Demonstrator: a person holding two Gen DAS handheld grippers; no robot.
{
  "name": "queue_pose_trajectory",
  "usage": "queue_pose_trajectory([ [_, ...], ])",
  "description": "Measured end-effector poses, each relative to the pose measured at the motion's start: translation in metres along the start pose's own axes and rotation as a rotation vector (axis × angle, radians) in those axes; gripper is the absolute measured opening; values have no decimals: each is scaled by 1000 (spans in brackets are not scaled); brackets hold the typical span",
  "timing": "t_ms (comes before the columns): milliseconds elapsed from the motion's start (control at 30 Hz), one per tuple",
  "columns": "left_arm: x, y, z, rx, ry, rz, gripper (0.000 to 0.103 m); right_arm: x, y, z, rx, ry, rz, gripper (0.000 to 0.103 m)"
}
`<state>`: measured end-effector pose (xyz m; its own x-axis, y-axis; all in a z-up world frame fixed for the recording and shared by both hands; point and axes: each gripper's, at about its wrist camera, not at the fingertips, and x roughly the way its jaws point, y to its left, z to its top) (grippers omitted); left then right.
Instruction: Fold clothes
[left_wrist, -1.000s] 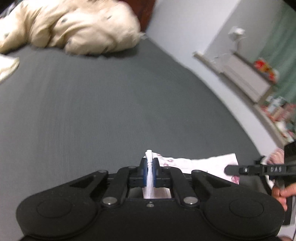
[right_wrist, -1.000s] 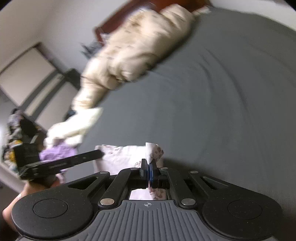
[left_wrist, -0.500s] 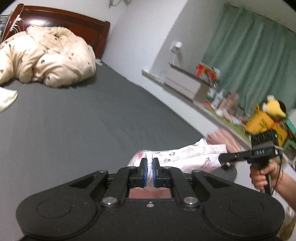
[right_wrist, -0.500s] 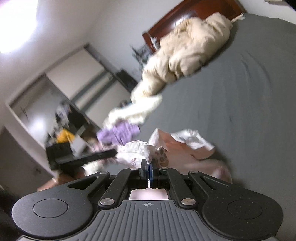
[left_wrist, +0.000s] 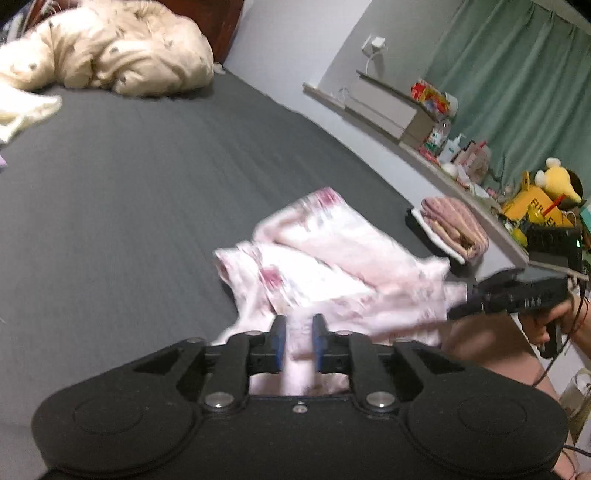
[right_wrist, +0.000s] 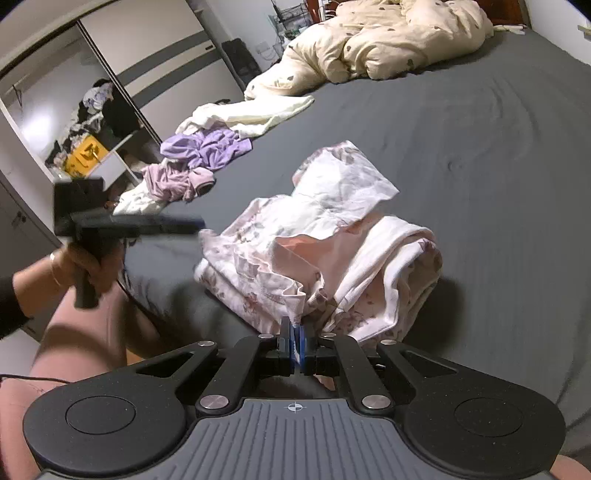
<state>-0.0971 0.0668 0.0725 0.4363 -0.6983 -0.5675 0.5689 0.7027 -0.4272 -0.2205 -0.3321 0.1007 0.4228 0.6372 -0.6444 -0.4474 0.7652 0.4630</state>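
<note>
A pale pink floral garment (left_wrist: 332, 266) lies crumpled on the dark grey bed (left_wrist: 129, 177), near its front edge. It also shows in the right wrist view (right_wrist: 325, 236). My left gripper (left_wrist: 298, 328) has its blue pads a little apart with a strip of the pink cloth between them. My right gripper (right_wrist: 296, 334) is shut on a hem of the same garment. The right gripper also shows in the left wrist view (left_wrist: 465, 302), touching the garment's right end. The left gripper shows in the right wrist view (right_wrist: 192, 223) at the garment's left edge.
A cream duvet (right_wrist: 388, 40) is heaped at the head of the bed. Cream, purple and lilac clothes (right_wrist: 207, 147) lie along the left side. A folded pink stack (left_wrist: 452, 225) sits at the bed's right edge, below a cluttered shelf (left_wrist: 461, 162). An open wardrobe (right_wrist: 85, 122) stands left.
The garment was held up between both grippers; now it lies bunched on the bed. My left gripper's pads have parted. Both cameras have tilted down and steadied.
</note>
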Motion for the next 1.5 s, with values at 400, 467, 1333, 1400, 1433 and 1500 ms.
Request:
queue_pose_trajectory([
  [400,21,-20,95,125,-84,-18,58,-16,19,-22,31,-92,-41,30],
  [467,47,-26,109,133,-65,-52,62,-20,19,-28,68,-99,-29,30],
  [1333,144,-13,123,20,259,-206,15,-46,15,-30,297,-291,61,30],
  [1400,126,-10,113,26,251,-215,15,-43,17,-24,274,-295,54,30],
  [1433,117,-8,107,28,251,-216,15,-42,19,-22,261,-295,49,30],
  [1500,99,-4,96,33,252,-217,15,-38,20,-17,240,-294,37,31],
])
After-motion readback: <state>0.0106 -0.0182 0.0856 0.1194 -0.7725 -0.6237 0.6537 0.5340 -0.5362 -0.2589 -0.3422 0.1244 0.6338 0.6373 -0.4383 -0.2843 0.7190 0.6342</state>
